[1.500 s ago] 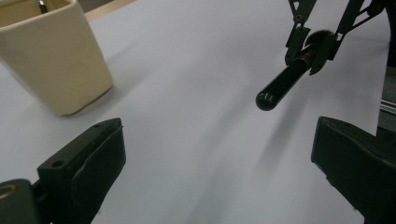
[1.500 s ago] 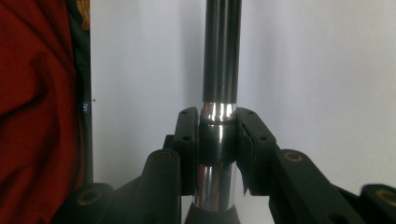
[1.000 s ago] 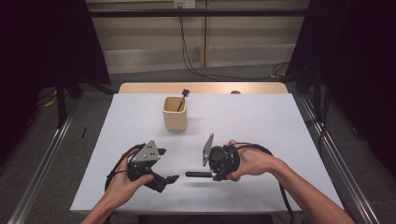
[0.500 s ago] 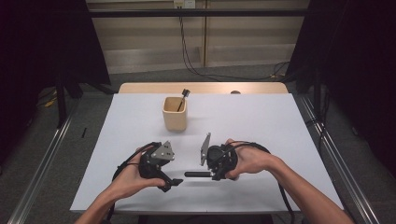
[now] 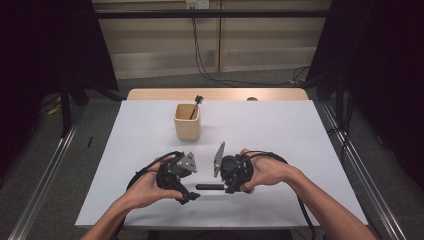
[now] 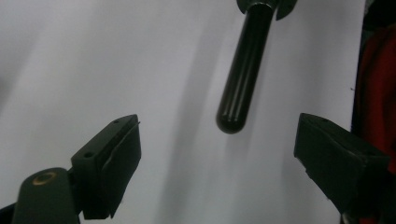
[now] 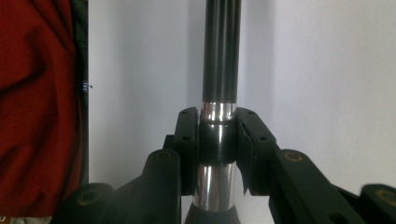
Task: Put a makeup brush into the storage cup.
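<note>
right claw (image 7: 218, 140) is clamping the black brush handle (image 5: 210, 187) level above the bench (image 5: 300, 130); left claw (image 6: 219, 154), jaws spread and just now narrowing, is closing in around its free end, nothing pinched yet. handover is pending, probably toward the cup (image 5: 187, 121). brush head is lying hidden.

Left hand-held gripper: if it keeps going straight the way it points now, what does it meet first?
Probably the rounded end of the black handle, which lies just ahead between the open jaws of the left hand-held gripper; the right hand-held gripper clamps its other end. Depth is uncertain.
</note>
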A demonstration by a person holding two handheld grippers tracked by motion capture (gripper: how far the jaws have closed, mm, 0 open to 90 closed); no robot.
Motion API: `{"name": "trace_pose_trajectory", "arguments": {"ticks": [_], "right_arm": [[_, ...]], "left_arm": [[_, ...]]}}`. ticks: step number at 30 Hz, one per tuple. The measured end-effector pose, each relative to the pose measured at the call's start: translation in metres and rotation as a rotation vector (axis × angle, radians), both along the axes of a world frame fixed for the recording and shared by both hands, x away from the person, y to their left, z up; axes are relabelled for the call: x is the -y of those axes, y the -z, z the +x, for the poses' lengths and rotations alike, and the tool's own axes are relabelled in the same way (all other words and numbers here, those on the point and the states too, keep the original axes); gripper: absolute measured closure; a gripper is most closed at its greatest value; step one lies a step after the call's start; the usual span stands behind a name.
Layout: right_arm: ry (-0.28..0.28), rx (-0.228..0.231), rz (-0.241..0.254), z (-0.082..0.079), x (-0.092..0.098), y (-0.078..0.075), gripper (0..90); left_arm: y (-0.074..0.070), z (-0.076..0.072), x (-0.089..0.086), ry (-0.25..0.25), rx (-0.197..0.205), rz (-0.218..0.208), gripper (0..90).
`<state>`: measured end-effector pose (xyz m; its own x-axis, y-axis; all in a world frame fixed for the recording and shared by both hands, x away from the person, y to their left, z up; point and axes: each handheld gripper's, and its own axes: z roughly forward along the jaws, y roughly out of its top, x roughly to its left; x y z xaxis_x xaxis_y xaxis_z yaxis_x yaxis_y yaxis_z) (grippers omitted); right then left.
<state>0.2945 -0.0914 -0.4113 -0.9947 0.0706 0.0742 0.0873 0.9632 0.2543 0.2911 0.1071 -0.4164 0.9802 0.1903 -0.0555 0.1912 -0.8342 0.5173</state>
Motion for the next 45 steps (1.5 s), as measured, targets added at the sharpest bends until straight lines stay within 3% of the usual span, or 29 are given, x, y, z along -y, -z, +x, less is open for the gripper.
{"name": "trace_pose_trajectory", "arguments": {"ticks": [9,13,18,26,30,36,38,45], "right_arm": [[-0.007,0.001,0.021,0.000,-0.001,0.000,72.4],[-0.007,0.002,0.025,0.000,-0.001,-0.001,72.4],[-0.003,0.005,0.032,0.000,-0.001,-0.002,72.4],[-0.013,0.004,0.048,0.000,-0.002,-0.001,72.4],[-0.015,0.002,0.051,0.000,-0.002,-0.001,72.4],[-0.023,0.010,0.055,0.000,0.000,-0.001,72.4],[-0.020,0.010,0.054,-0.001,0.001,-0.001,72.4],[-0.028,0.023,0.059,0.000,0.003,-0.001,72.3]], "left_arm": [[0.004,0.004,0.011,0.059,-0.035,0.019,13.3],[0.003,0.004,0.015,0.068,0.002,0.021,27.4],[0.004,0.005,0.016,0.079,-0.021,0.022,44.7],[0.005,0.008,0.020,0.089,-0.041,0.003,62.4],[0.009,0.007,0.022,0.092,-0.054,0.016,63.1],[0.008,0.006,0.025,0.130,-0.034,-0.014,70.7],[0.008,0.008,0.025,0.153,-0.054,-0.012,70.9],[0.011,0.006,0.026,0.162,-0.047,-0.020,73.8]]}}
